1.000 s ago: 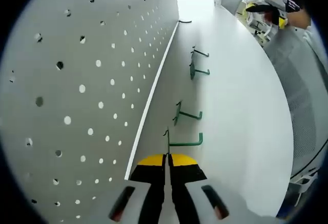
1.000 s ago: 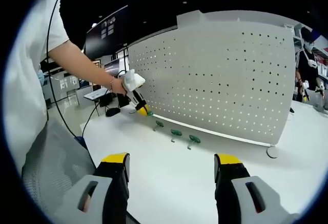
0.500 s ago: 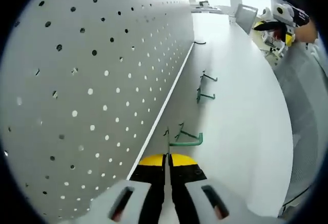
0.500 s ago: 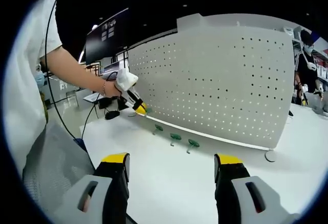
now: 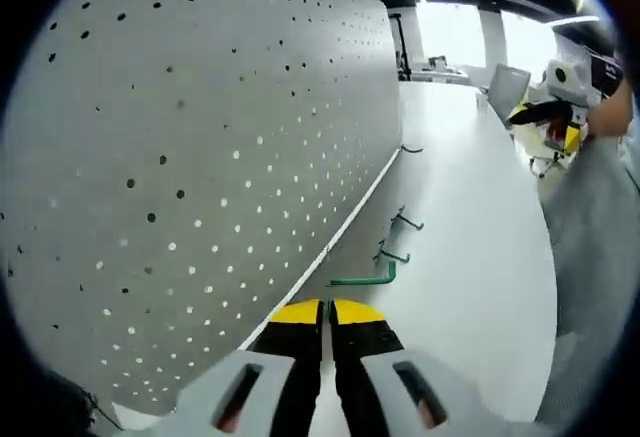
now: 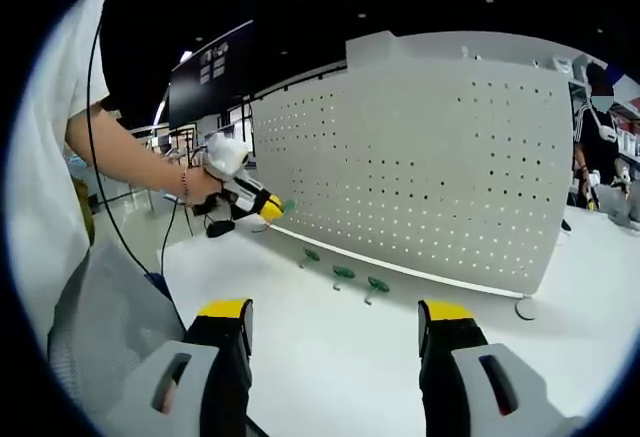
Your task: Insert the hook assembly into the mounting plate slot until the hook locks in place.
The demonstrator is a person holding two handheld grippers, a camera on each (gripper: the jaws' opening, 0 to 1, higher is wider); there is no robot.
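The left gripper [image 5: 327, 307], fingers clamped on the green hook [image 5: 362, 278], holds it off the counter [image 6: 330, 347] beside the pegboard [image 5: 200, 157], insertion not yet done; the right gripper [image 6: 335, 342] fingers stand apart.

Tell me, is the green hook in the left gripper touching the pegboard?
Apart. The right gripper view shows the green hook in the left gripper short of the pegboard.
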